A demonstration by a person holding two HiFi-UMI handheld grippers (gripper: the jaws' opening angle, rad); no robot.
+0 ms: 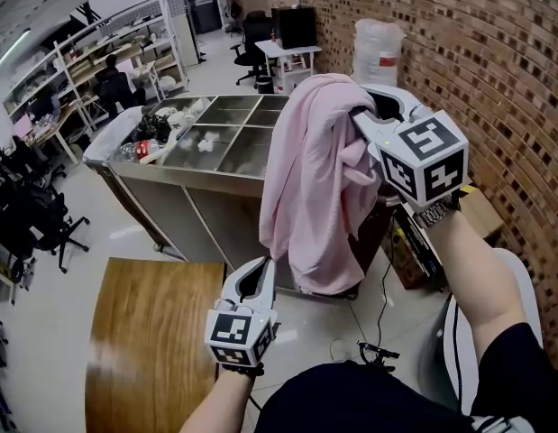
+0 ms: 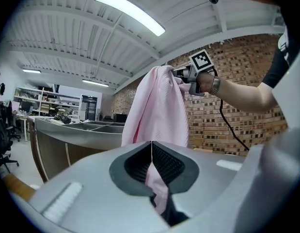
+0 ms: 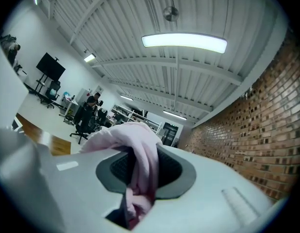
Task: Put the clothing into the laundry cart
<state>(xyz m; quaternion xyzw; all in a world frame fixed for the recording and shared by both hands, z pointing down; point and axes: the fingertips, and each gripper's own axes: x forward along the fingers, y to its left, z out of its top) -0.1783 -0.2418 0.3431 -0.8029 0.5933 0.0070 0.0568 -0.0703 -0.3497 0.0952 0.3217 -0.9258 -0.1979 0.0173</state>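
Observation:
A pink garment (image 1: 315, 179) hangs in the air in front of a steel cart (image 1: 193, 183) whose top is split into several compartments. My right gripper (image 1: 361, 115) holds the garment's top, bunched cloth (image 3: 142, 164) clamped between its jaws, level and above the cart's near right corner. The left gripper (image 1: 261, 271) is lower, at the garment's bottom edge. Its jaws are closed with a fold of the pink cloth (image 2: 158, 191) pinched between them. In the left gripper view the garment (image 2: 159, 108) drapes down from the right gripper (image 2: 181, 73). Dark and white items lie in the cart's left compartments.
A wooden table (image 1: 152, 332) stands at the lower left. A brick wall (image 1: 495, 52) runs along the right, with a cardboard box (image 1: 481, 210) at its foot. Cables (image 1: 373, 350) lie on the floor. Beyond the cart are a desk with a monitor (image 1: 295, 30), office chairs and a person (image 1: 112, 84).

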